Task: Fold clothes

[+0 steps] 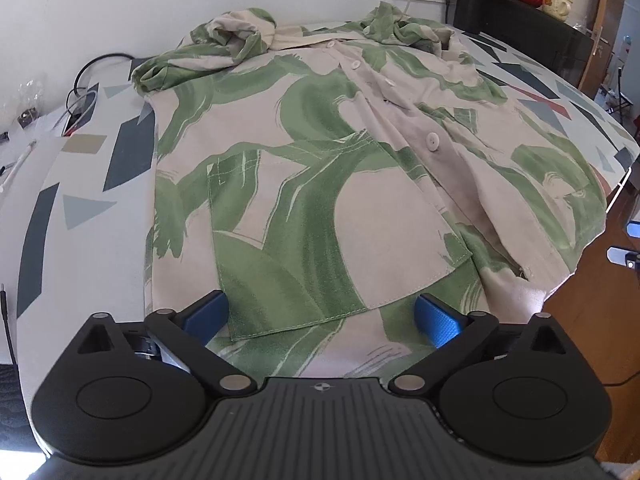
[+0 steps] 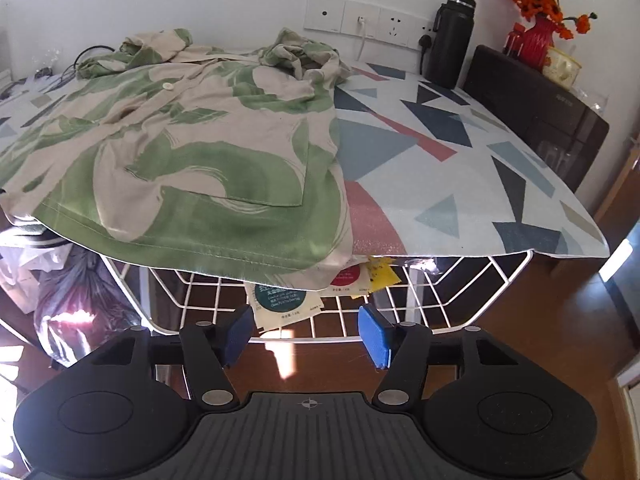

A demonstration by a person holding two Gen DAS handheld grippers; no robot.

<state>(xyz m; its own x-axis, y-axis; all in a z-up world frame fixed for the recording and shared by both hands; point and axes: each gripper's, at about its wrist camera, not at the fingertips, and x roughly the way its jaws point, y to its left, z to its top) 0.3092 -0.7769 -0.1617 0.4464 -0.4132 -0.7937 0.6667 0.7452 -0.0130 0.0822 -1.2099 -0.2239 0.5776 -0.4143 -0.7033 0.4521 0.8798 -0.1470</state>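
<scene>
Draping table – shirt.

shirt cut off at left edge | wire rack labels unreadable (too small)

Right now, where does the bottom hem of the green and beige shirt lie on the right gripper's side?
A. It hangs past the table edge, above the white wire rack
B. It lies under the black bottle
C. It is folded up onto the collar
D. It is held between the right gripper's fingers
A: in the right wrist view the shirt droops its hem over the table edge above the wire rack, while the right gripper is open and apart from it.
</scene>
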